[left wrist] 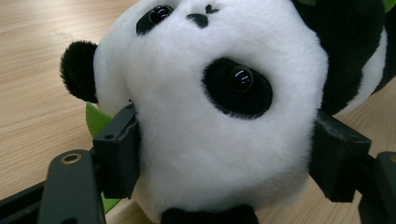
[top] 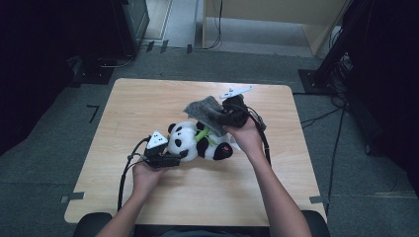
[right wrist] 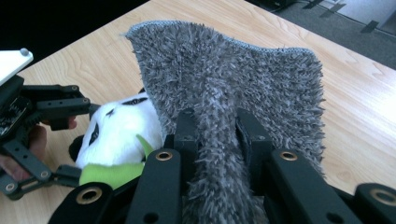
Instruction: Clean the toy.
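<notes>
Nearest the person, the left claw (top: 170, 159) is clamped on the head of the toy panda (top: 200, 142), one pad pressed into the plush at each side; the left gripper view shows the fur bulging between the jaws. The panda lies on its side near the middle of the table (top: 148, 103), green leaf (top: 201, 134) at its chest. Just beyond, the right claw (top: 223, 118) is pinched tight on a bunched fold of the grey cloth (top: 205, 111), which fans out above the panda's body, held clear of the table. Risks, as I judge them: plush compresses, so the head could squirm out of the left grip if the cloth drags across it; the cloth is held by one gather only, so it may slip free or drape unevenly, and a rubbing stroke could roll the panda. Hard to make out: the panda's far side and legs under the cloth and right hand (top: 245, 137); whether the cloth's lower edge touches the fur I cannot tell.
</notes>
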Demonstrator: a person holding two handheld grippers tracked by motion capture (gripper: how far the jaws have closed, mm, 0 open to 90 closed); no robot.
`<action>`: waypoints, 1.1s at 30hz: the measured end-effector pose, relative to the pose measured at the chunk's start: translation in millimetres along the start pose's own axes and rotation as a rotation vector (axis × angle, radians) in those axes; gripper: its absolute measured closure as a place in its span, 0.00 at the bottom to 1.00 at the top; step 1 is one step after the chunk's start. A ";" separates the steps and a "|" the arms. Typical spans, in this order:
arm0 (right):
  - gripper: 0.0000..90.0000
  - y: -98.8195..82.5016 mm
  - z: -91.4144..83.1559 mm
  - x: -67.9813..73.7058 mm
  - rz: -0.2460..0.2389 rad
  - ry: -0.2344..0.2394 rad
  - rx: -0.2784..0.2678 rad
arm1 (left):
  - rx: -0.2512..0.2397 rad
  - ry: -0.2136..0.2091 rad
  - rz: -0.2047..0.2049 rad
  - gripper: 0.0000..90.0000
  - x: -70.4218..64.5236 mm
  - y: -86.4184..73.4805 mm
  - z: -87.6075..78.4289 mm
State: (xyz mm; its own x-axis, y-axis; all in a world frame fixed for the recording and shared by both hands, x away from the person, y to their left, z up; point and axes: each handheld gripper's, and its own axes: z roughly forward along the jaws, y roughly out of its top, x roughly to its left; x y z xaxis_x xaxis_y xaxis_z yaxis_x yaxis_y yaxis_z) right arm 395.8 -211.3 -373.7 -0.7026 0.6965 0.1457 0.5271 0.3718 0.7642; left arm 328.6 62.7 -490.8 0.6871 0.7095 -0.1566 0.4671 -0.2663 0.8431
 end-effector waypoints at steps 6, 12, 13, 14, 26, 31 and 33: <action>0.82 7.6 11.5 4.3 -0.004 0.010 0.015 | 0.004 0.002 0.007 0.26 -0.4 0.1 -0.2; 0.81 14.4 29.8 10.3 -0.027 0.031 0.040 | 0.004 0.001 0.013 0.26 -0.5 0.1 -0.5; 0.81 15.2 33.1 12.7 -0.026 0.040 0.044 | 0.006 0.000 0.014 0.26 -0.5 0.1 -0.6; 0.81 15.8 35.0 14.1 -0.029 0.049 0.044 | 0.005 0.002 0.016 0.26 -0.6 0.0 -0.5; 0.72 25.8 69.7 30.6 -0.080 0.103 0.155 | 0.003 0.006 0.017 0.26 -1.2 -0.2 -0.4; 0.63 26.9 78.1 27.9 -0.127 0.076 0.191 | 0.002 0.008 0.015 0.26 -1.3 -0.5 -0.1; 0.65 27.0 81.1 24.6 -0.080 0.089 0.208 | 0.004 0.009 0.012 0.26 -0.8 -0.5 0.0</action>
State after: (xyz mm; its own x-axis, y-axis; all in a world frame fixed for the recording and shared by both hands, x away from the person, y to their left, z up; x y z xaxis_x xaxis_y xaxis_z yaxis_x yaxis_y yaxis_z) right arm 431.5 -134.3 -400.5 -0.7808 0.6061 0.1515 0.5484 0.5487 0.6310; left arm 327.8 62.2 -491.1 0.6876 0.7120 -0.1423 0.4612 -0.2770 0.8430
